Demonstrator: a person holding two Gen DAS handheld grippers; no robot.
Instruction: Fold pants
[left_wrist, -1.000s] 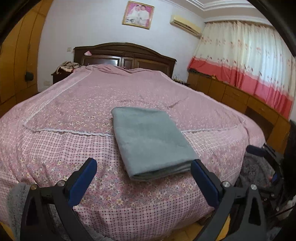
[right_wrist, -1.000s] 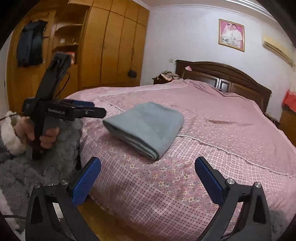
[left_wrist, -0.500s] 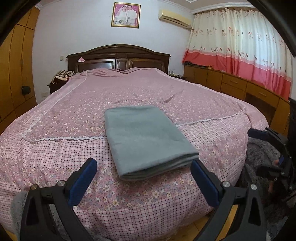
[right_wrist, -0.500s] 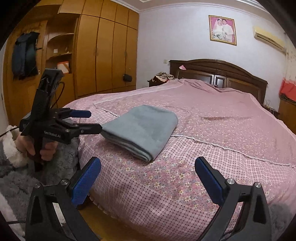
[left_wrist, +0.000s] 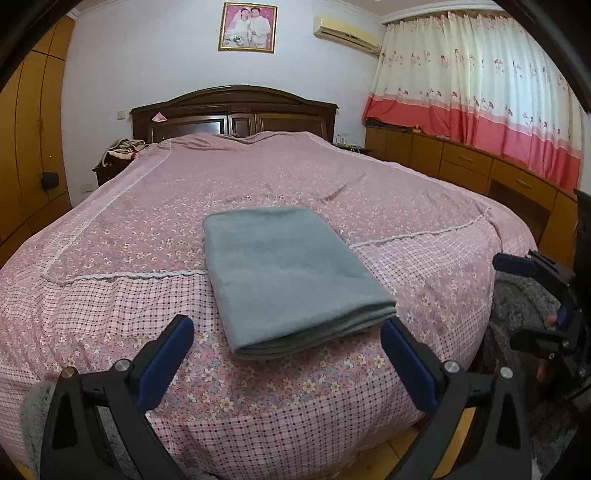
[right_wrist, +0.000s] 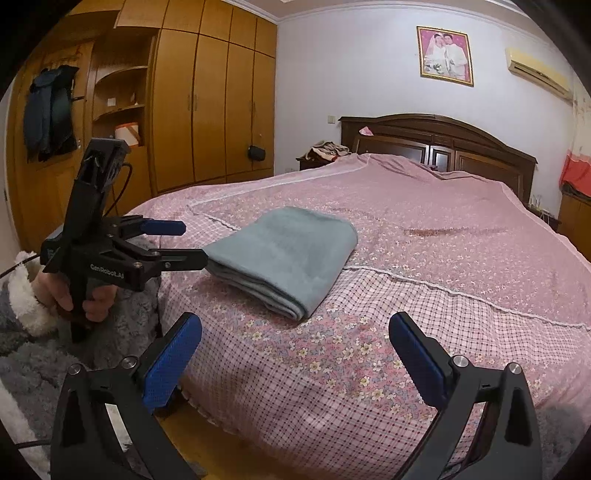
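Pink bedspread (left_wrist: 110, 258) held folded pants (left_wrist: 288, 273); both grippers, left gripper (left_wrist: 284, 354) and right gripper (right_wrist: 295, 354), gaped empty; nudging could perhaps unravel layers.

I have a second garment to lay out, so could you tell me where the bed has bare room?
The bedspread is bare between the folded pants and the headboard, and along both sides. Only the foot edge is tight, where both open grippers hover.

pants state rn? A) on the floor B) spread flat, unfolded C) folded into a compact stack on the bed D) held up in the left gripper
C: the grey pants lie as a layered rectangle on the pink bedspread, with the left gripper and right gripper both open and empty.
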